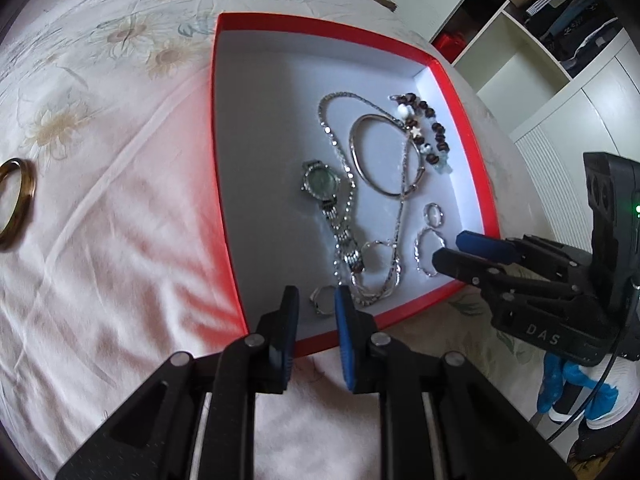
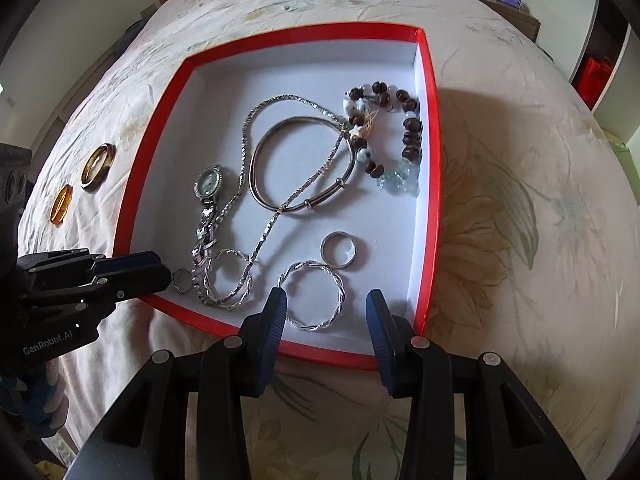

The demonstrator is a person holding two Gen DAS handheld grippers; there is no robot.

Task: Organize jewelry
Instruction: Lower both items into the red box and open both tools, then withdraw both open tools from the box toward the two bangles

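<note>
A red box (image 1: pixel 320 28) (image 2: pixel 280 36) with a white floor lies on the bed. In it are a watch (image 1: pixel 320 184) (image 2: pixel 209 184), a silver chain (image 1: pixel 340 152) (image 2: pixel 244 152), a bangle (image 2: pixel 256 184), a bead bracelet (image 1: pixel 432 120) (image 2: pixel 412 136), a band ring (image 2: pixel 352 258) and a twisted hoop (image 1: pixel 418 254) (image 2: pixel 338 284). My left gripper (image 1: pixel 316 300) (image 2: pixel 166 276) is at the box's near left corner, shut on a small silver ring (image 1: pixel 322 299) (image 2: pixel 182 280) at its tips. My right gripper (image 2: pixel 326 308) (image 1: pixel 450 248) hangs open over the near edge, with the twisted hoop lying below its fingers.
Two amber bangles (image 2: pixel 90 178) (image 2: pixel 60 204) lie on the floral sheet left of the box; one of them (image 1: pixel 28 196) shows in the left wrist view. Open wardrobe shelves (image 1: pixel 540 60) stand past the bed. A person's feet in blue covers (image 1: pixel 576 384) are beside it.
</note>
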